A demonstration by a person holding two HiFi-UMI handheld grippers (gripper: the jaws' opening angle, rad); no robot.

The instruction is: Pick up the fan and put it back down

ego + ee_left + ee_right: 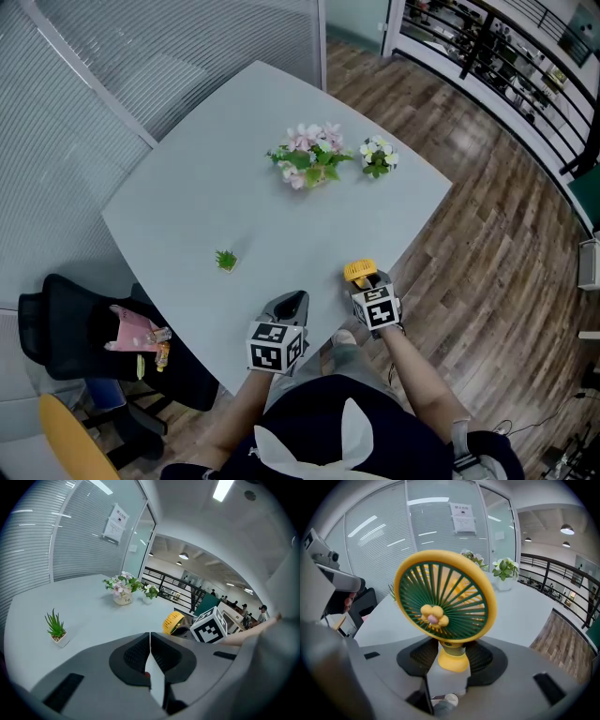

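- One yellow plastic fan, green grille, stem clamped in the right gripper at the table's near edge
- The left gripper closed, empty
- Two flower pots: pink bunch, white bunch; one small spiky green plant
- Surface a pale grey table; wood-plank floor; slatted blinds

- A pale grey table stands on a wooden floor.
- Pink flowers stand near its far corner, with a smaller white-flowered pot just beside them.
- A tiny green plant sits well apart from both.
- A black chair stands beside the table.
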